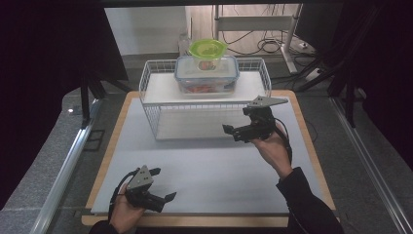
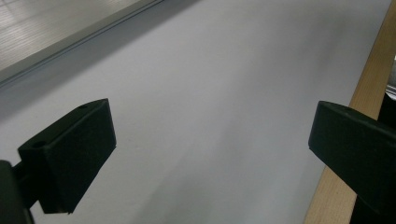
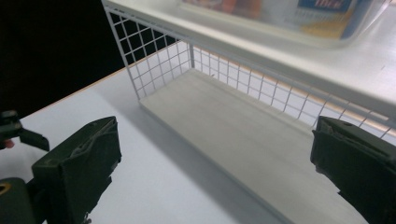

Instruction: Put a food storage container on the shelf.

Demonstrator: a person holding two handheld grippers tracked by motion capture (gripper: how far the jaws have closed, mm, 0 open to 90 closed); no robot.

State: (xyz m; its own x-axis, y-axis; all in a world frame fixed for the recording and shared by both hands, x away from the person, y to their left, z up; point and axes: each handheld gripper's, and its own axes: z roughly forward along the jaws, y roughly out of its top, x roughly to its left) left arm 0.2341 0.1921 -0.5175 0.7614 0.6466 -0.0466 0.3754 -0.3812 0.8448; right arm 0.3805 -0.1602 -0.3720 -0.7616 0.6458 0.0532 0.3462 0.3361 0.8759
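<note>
Step in hand: an approach, as I judge it; the right gripper (image 1: 237, 131) hangs in front of the white wire shelf rack (image 1: 151, 105), nothing yet grasped.
Task's thing: the clear rectangular plastic food box with a blue-rimmed lid (image 1: 207, 74) sits on the rack's upper white board, with a small lime-green plastic bowl (image 1: 208, 49) stacked on its lid.
Right fingers: spread wide and empty; in the right gripper view the box (image 3: 299, 21) lies up at about one o'clock, above the jaw line and well apart from the pads (image 3: 79, 172).
What lies straight ahead of them: the lower white shelf board (image 3: 243, 140), bare, beneath the box's level.
Left gripper: (image 1: 163, 184) low near the front edge of the pale grey table mat (image 1: 214, 165), at about seven o'clock from the rack, jaws wide apart over bare mat (image 2: 205, 102), holding nothing.
Next move, my guess: lift the right gripper toward twelve o'clock to box height and square the jaws to a box wall; the bowl on top could slide if the box is jolted.
</note>
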